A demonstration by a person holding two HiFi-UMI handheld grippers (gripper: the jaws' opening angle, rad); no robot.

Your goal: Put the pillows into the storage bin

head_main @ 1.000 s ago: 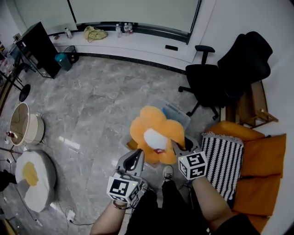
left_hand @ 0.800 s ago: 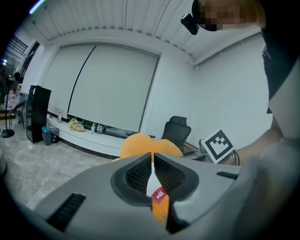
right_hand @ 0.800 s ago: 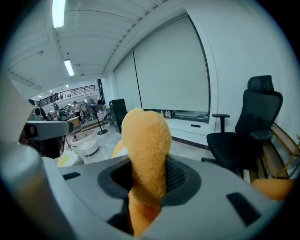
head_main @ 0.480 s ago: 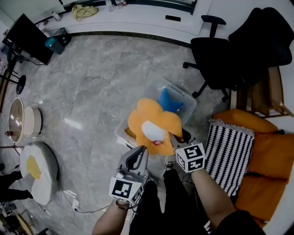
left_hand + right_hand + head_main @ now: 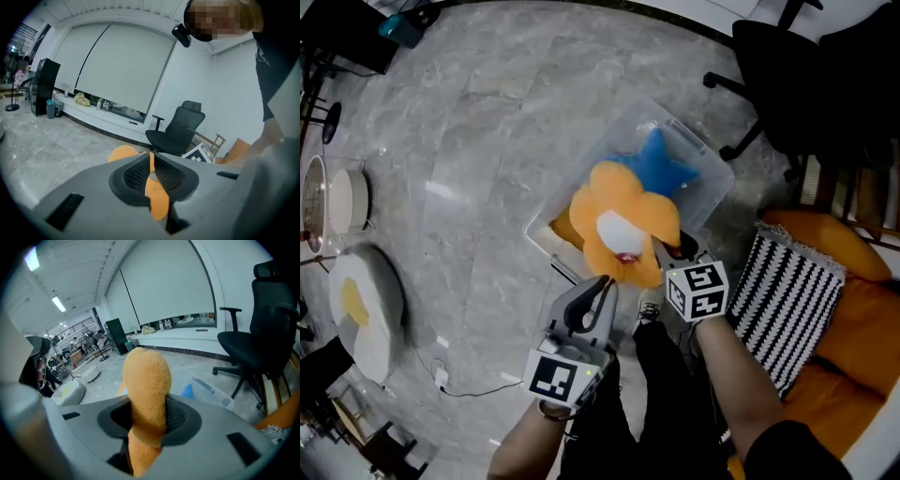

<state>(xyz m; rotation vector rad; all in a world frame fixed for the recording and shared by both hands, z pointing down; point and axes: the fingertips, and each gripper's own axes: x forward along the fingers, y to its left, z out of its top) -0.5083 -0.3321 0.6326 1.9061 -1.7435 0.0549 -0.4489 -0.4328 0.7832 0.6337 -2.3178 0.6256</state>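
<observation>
The left gripper has its jaws shut on a thin edge of the orange pillow, only a sliver of orange cloth showing between the ribbed pads. The right gripper has its jaws clamped further apart round a thick, plush fold of the same pillow. In the head view the right gripper's jaw tips are buried behind the pillow, so only its marker cube and body show there. The pillow is flower-shaped, with rounded orange lobes, a white centre and a small reddish mark at that centre's lower edge; the gripper views show only fuzzy orange cloth. It hangs between the two grippers over the near half of the clear storage bin, which stands on the grey marble floor. Whether it touches the bin cannot be told, as it covers the bin's near wall and much of the inside. A blue pillow lies in the bin, partly hidden behind the orange one. A striped pillow lies on the orange sofa to the right, cut off at the frame edge.
</observation>
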